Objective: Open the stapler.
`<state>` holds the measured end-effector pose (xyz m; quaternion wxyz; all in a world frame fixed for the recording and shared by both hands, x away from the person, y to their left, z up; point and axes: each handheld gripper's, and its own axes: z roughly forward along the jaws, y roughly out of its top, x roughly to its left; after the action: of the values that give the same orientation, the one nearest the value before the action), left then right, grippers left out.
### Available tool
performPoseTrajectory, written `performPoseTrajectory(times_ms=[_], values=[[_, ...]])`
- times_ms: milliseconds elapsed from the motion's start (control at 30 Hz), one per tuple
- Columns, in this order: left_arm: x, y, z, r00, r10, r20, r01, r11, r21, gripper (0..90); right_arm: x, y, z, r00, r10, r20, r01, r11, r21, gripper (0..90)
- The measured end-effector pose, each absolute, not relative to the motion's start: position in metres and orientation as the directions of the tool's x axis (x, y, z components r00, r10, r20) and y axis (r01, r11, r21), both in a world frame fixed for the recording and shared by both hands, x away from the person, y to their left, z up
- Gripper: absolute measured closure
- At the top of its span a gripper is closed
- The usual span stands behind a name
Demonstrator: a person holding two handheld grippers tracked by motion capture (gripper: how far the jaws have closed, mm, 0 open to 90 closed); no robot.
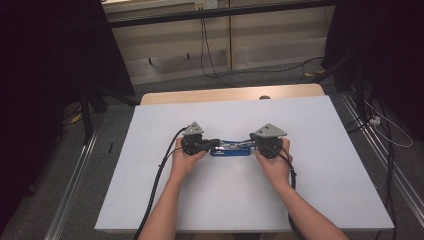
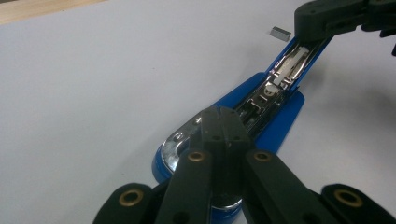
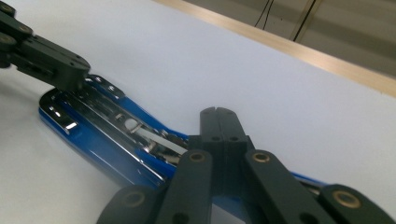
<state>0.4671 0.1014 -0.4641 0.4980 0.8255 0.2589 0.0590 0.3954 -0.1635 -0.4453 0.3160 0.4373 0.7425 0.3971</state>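
One blue metal-lined stapler [image 1: 230, 148] lay opened out flat on the table, counted as a single piece across all three views. One small grey block of staples [image 2: 280, 32] sat on the surface just beside the stapler's far end. Two black two-jaw grippers were there, the left gripper [image 1: 215, 143] and the right gripper [image 1: 252, 142], one at each end of the stapler, and two bare hands held them. One white-topped table [image 1: 325, 165] with a pale wooden edge carried the lot. Each gripper trailed one black cable, making two.
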Motion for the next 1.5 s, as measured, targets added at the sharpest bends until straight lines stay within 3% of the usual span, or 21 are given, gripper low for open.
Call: performPoseTrajectory(times_ms=[800,1067,1233,1367,1500], values=[[0.468,0.103,-0.463,0.861,0.478,-0.174,0.370,-0.353,0.859,89.8,0.399,-0.177,-0.451,-0.439,0.893,-0.098,0.417,0.300,0.858,90.0],[0.468,0.110,-0.461,0.854,0.464,-0.233,0.397,-0.295,0.869,87.1,0.400,-0.180,-0.448,-0.453,0.887,-0.087,0.417,0.298,0.859,90.0],[0.464,0.111,-0.453,0.848,0.476,-0.233,0.406,-0.302,0.862,75.9,0.400,-0.187,-0.442,-0.460,0.885,-0.076,0.413,0.289,0.863,88.1],[0.459,0.113,-0.443,0.842,0.497,-0.211,0.393,-0.296,0.871,67.1,0.400,-0.194,-0.436,-0.446,0.893,-0.064,0.412,0.268,0.871,78.5],[0.456,0.115,-0.437,0.833,0.518,-0.196,0.391,-0.300,0.870,53.2,0.400,-0.201,-0.430,-0.427,0.903,-0.055,0.415,0.249,0.875,62.1]])
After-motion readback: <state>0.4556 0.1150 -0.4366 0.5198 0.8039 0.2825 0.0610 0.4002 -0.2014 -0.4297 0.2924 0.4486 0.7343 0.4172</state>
